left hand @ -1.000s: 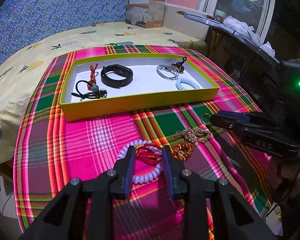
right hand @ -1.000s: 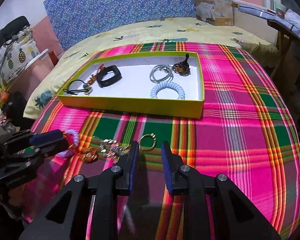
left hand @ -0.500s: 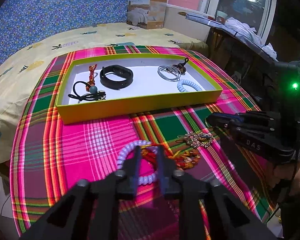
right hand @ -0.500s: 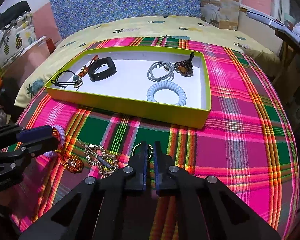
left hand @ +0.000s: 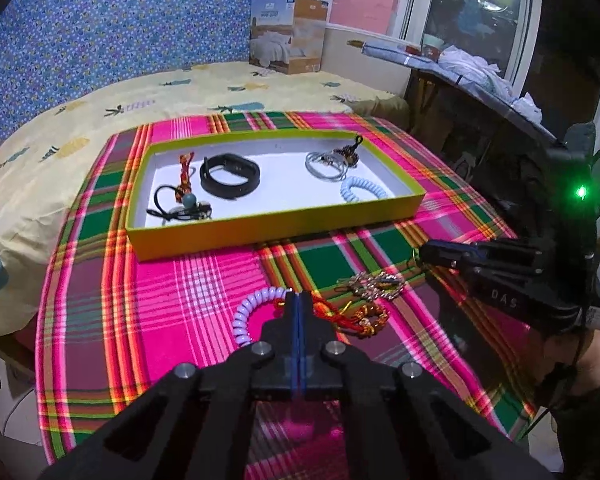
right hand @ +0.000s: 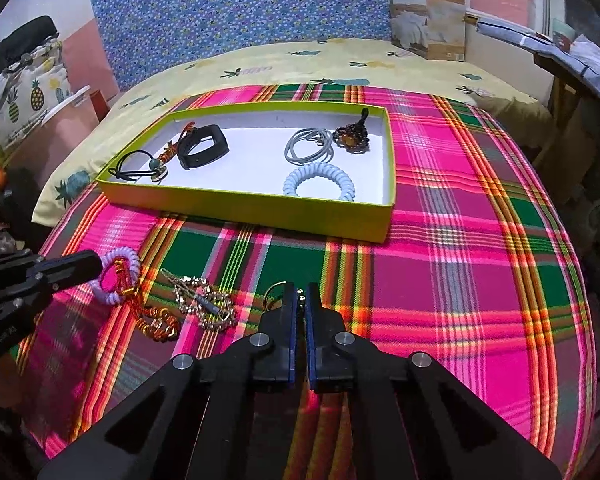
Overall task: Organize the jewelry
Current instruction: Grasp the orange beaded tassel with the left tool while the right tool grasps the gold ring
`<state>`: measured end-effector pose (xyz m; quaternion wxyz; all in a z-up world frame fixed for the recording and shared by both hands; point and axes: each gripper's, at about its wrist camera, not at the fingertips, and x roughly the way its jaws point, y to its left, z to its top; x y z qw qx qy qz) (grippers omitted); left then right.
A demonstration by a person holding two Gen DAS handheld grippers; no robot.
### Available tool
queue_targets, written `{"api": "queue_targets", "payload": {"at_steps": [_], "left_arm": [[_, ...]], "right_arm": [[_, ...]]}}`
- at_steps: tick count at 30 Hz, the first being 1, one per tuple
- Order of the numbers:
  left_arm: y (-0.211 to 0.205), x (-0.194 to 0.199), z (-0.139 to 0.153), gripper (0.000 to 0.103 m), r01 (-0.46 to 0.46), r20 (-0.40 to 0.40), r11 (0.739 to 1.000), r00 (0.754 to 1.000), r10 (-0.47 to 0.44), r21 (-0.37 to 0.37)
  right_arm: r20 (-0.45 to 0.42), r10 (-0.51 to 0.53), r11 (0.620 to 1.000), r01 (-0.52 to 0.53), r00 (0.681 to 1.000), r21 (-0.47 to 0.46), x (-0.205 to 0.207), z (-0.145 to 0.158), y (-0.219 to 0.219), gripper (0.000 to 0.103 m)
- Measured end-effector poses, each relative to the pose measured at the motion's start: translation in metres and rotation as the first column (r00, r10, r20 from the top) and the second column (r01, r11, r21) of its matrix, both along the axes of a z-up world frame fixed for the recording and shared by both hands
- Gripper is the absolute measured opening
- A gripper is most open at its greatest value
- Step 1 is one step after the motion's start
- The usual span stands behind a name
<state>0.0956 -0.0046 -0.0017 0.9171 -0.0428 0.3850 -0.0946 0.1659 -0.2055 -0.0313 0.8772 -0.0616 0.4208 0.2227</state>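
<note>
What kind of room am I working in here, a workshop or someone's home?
Most likely a bedroom at home. The plaid cloth with the yellow-green tray lies on a bed covered by a pineapple-print sheet, a patterned blue headboard stands behind it, and a bedding-set box sits at the far edge.

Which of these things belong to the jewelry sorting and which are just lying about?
Job:
yellow-green cardboard tray
lilac spiral hair tie
red and gold knotted bracelet
gold chain bracelet
gold ring

Lying about:
bedding box
pineapple-print bag
</note>
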Motion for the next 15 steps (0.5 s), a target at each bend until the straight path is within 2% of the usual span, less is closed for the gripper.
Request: {"api": "queue_targets", "payload": {"at_steps": [3, 7, 8, 10, 11, 12, 15], "left_arm": [[-0.001, -0.003, 0.007, 0.0, 0.014, 0.017, 1.0, 1.0, -0.014, 0.001], [-0.007, -0.001, 0.005, 0.001, 0.084, 0.0, 0.996, 0.996, -0.084, 0.009], [-0.01, -0.001, 0.004, 0.005, 0.102, -0.004, 0.994, 0.995, -0.102, 0.027], [-0.017, 0.0, 0.001, 0.024, 0.14, -0.009, 0.989, 0.99, -0.14, 0.055], [-0.02, 0.0, 0.0, 0.039, 0.152, -0.007, 0.986, 0.988, -0.152, 0.071], [-0.023, 0.001, -0.001, 0.044, 0.166, -0.004, 0.982, 0.986, -0.166, 0.093], [-0.032, 0.0, -0.004, 0.045, 0.207, -0.008, 0.969, 0.978, -0.208, 0.137]], "right_arm": [[0.004, -0.003, 1.0, 0.003, 1.0, 0.008, -0.005, 0.003, -0.003, 0.003], [0.005, -0.006, 1.0, 0.006, 1.0, 0.019, -0.01, 0.006, -0.005, 0.003], [0.005, -0.006, 1.0, 0.006, 1.0, 0.021, -0.011, 0.006, -0.006, 0.003], [0.004, -0.007, 1.0, 0.007, 1.0, 0.025, -0.013, 0.006, -0.007, 0.003], [0.004, -0.008, 1.0, 0.008, 1.0, 0.026, -0.014, 0.005, -0.007, 0.003], [0.003, -0.01, 1.0, 0.009, 1.0, 0.028, -0.014, 0.005, -0.008, 0.003], [0.001, -0.015, 0.999, 0.015, 1.0, 0.033, -0.016, 0.005, -0.012, 0.003]]}}
